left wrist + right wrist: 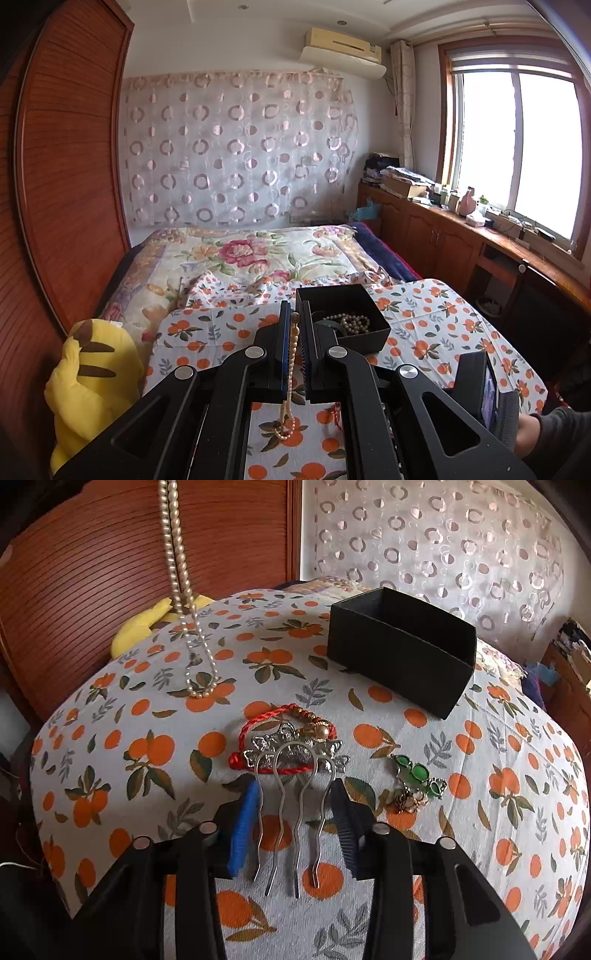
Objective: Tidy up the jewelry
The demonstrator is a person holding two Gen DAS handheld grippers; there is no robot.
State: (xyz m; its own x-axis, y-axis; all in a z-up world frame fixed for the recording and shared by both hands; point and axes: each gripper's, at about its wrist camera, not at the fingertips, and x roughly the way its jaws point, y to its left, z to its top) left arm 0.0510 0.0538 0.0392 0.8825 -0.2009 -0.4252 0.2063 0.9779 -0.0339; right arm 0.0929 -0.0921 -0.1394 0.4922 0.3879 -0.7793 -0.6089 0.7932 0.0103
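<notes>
Left gripper [294, 334]: jaws pinched tight on a long cream pearl necklace [291, 354], lifted so the strand hangs down between the blue pads.
Pearl necklace, low end: the bottom loop pools on the orange-printed white cloth [424, 295], seen from the right wrist well to the left of the other pieces.
Right gripper [295, 805]: jaws partly open and straddling the 4 wavy prongs of a silver metal hair comb [291, 760]; the blue left pad sits right at the outer prong, whether it presses I can't tell.
Hair comb: flat on the cloth, ornate head pointing far, lying over a red braided cord bracelet [258, 720].
Green-stone brooch cluster [417, 779]: just right of the comb, on the cloth.
Black square cardboard box [399, 653]: far right of the jewelry, open top; the left wrist view shows a dark bead string [347, 321] already inside.
Yellow plush toy [92, 373]: left edge, beside the wooden wardrobe.
</notes>
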